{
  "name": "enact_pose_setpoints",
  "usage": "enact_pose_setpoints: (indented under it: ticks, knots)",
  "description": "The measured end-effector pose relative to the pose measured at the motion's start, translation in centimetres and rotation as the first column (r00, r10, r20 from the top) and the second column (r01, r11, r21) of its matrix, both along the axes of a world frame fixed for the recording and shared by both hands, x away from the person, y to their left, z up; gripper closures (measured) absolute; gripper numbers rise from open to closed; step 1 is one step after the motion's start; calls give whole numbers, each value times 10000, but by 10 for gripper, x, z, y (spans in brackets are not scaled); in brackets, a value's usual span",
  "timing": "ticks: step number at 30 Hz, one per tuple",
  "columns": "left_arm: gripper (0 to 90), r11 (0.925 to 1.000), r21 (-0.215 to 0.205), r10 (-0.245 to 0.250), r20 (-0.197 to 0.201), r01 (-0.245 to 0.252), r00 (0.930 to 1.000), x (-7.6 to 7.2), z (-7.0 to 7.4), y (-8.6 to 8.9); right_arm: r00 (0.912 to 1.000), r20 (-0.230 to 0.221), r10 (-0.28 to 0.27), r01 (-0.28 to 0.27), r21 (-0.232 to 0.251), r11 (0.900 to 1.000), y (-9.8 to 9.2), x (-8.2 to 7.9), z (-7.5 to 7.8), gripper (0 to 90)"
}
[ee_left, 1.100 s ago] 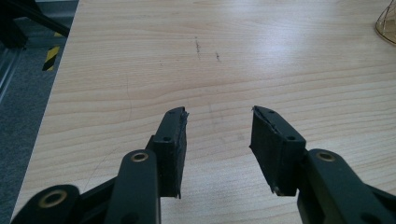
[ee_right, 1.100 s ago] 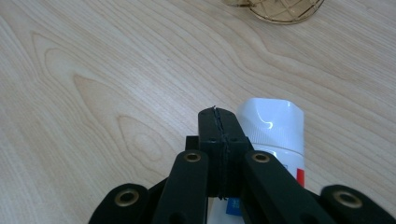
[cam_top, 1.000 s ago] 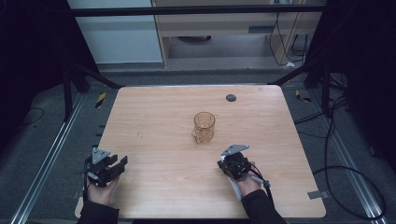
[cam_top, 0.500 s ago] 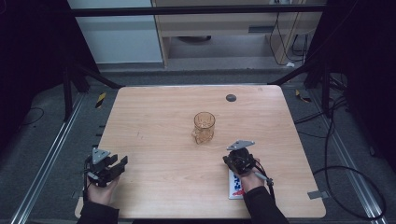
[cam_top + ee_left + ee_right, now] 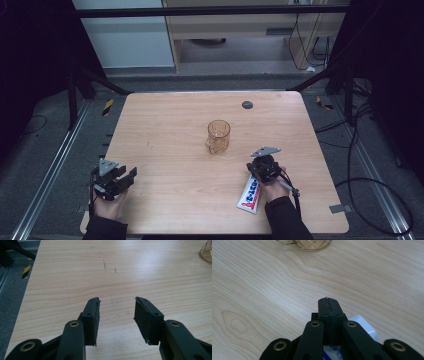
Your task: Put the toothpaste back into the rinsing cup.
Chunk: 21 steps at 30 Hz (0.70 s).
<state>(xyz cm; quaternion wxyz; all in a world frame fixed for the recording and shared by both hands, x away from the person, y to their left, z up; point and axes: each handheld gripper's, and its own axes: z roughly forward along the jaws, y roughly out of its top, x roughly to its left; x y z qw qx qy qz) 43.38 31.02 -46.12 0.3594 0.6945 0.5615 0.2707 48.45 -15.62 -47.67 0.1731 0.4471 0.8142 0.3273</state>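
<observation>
Lab, framed wooden table [image 5: 165, 125], floor cables [image 5: 370, 165], hazard tape [image 5: 107, 106]

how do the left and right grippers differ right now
The left gripper has its jaws spread wide with bare table between them; the right gripper has its jaws pressed together. The left gripper sits near the table's front left corner with nothing close by; the right gripper sits over a white tube with red and blue print, near the amber glass mug. Both are black, hand-held and low over the wood.
</observation>
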Motion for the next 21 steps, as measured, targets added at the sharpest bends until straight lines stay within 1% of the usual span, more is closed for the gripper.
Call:
enact_pose_setpoints:
  ticks: [12, 17, 21]
  knots:
    - [539, 10000, 5, -28, 6, 28, 10000, 0, 0, 0, 9993, -114, -362, 360, -245, 9991, -17, -2, 1, 900]
    - [538, 10000, -7, -36, 5, 36, 10000, 0, 0, 0, 9991, -103, -416, 412, -374, 9985, -20, -4, 1, 900]
    - [535, 10000, 14, -47, -7, 47, 10000, 0, 0, 0, 9986, -201, -484, 475, -415, 9980, -25, -8, 2, 900]
